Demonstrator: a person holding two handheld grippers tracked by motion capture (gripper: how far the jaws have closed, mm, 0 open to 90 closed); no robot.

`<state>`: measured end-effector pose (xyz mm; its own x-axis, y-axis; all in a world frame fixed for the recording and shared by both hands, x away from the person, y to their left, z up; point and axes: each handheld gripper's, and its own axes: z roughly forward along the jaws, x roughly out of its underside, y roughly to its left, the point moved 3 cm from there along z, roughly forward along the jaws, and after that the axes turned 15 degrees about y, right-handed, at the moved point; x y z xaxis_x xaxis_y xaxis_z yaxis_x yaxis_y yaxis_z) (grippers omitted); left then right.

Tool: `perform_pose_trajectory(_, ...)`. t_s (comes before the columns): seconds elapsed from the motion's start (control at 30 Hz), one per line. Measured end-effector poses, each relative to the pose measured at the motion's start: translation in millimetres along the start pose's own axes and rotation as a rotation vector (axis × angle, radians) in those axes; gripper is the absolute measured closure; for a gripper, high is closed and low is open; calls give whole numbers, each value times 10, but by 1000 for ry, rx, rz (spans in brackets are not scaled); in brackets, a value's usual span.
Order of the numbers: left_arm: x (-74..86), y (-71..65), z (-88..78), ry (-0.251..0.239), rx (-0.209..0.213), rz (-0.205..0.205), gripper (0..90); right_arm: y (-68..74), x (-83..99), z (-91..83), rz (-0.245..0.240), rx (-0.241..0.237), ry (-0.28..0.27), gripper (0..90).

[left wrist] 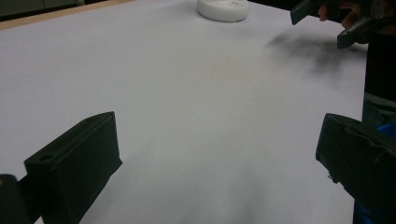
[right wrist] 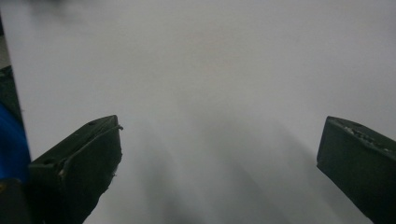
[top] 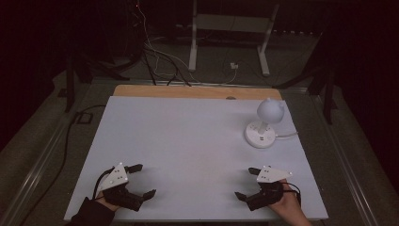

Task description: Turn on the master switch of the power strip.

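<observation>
High view: both my tools, left tool (top: 143, 180) and right tool (top: 247, 183), rest wide apart on the worktop (top: 188, 141), holding nothing, lamp (top: 263, 125) untouched, all work left.

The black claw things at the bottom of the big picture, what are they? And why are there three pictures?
They are hand-held grabbers, one in each of a person's hands. The left gripper and the right gripper both have their fingers spread open and hold nothing. The big picture comes from a camera up high, looking down on the white table. The other two come from small cameras riding on each grabber, so you see black fingers poking up from the bottom. On the table stands a small white lamp with a round head and a white cord, far on the right side.
</observation>
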<state>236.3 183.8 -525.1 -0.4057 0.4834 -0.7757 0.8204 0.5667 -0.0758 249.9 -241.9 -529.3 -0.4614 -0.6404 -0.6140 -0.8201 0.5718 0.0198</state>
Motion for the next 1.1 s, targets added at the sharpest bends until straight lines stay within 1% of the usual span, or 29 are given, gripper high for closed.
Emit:
perform_pose_trajectory(0.13, -2, 2, -3, -3, 2, -3, 2, 17, -34, -18, -3, -13, -3, 0)
perform_pose_trajectory(0.2, -2, 5, -7, -6, 4, -5, 2, 18, -60, -34, 5, -21, -11, 0)
perform_pose_trajectory(0.27, -2, 7, -9, -7, 2, -5, 2, 18, -87, -48, 1, -19, -17, 0)
perform_pose_trajectory(0.63, -4, 4, -10, -8, 7, -6, 2, -7, -216, -127, 24, -34, -53, 0)
perform_pose_trajectory(0.8, -4, 5, -13, -9, 9, -6, 2, -36, -264, -160, 25, -21, -62, 0)
perform_pose_trajectory(1.1, -5, 4, -15, -13, 11, -8, 3, -154, -332, -249, 53, 8, -90, 0)
